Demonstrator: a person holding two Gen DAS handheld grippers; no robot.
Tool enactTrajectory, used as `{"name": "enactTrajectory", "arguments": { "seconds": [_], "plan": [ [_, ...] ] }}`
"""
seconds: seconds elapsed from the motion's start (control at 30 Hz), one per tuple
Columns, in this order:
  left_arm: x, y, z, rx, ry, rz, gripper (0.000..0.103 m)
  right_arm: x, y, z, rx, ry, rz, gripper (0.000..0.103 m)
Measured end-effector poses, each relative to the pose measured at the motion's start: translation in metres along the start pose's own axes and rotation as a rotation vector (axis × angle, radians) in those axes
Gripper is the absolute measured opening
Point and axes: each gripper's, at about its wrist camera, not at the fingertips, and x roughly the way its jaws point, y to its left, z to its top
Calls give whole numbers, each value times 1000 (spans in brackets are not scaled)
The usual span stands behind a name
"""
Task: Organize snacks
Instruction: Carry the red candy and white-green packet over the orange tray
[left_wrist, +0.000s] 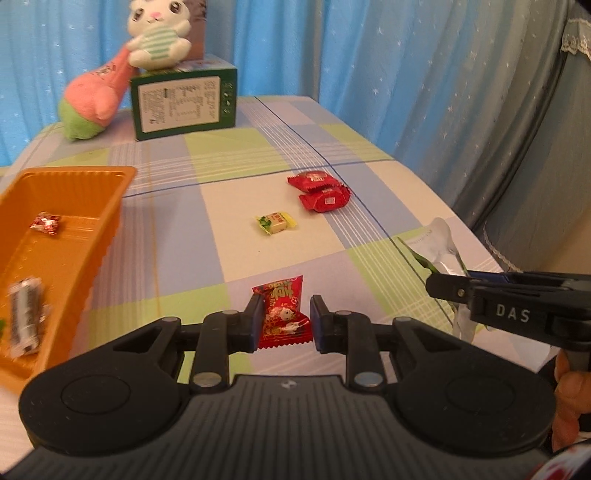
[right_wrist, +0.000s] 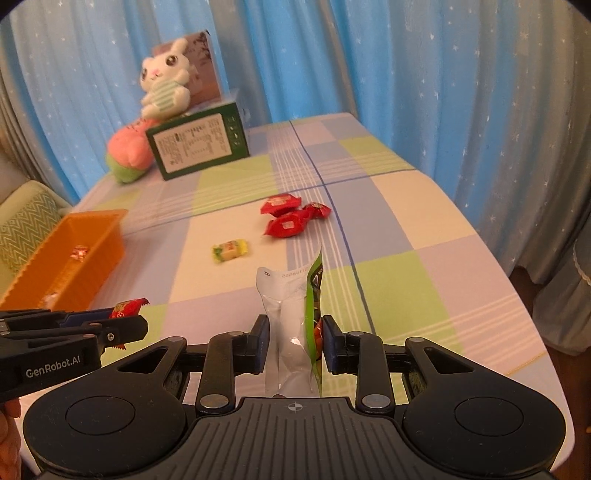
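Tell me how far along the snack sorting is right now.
Partly done. The orange tray already holds at least two wrapped snacks. The left gripper grips a red candy; the right gripper grips a silver-green packet. A yellow candy and some red packets remain on the tablecloth.

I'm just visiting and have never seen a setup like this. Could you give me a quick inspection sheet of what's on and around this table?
Surface: table under a checked cloth in blue, green and cream.
Job's things: orange tray at the left with a few wrapped snacks inside; two red packets and a yellow candy lying loose on the cloth.
Clutter: green box at the far end, a rabbit plush on top of it, a pink and green plush beside it.
Grippers: left claw shut on a red candy; right claw shut on a silver and green packet.
Cables: nothing seen.
Surroundings: blue starred curtains behind.
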Motion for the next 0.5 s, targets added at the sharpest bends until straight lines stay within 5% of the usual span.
{"name": "enactTrajectory", "arguments": {
  "seconds": [0.5],
  "plan": [
    [-77, 16, -14, -52, -75, 53, 24, -56, 44, -8, -65, -60, 66, 30]
  ]
}}
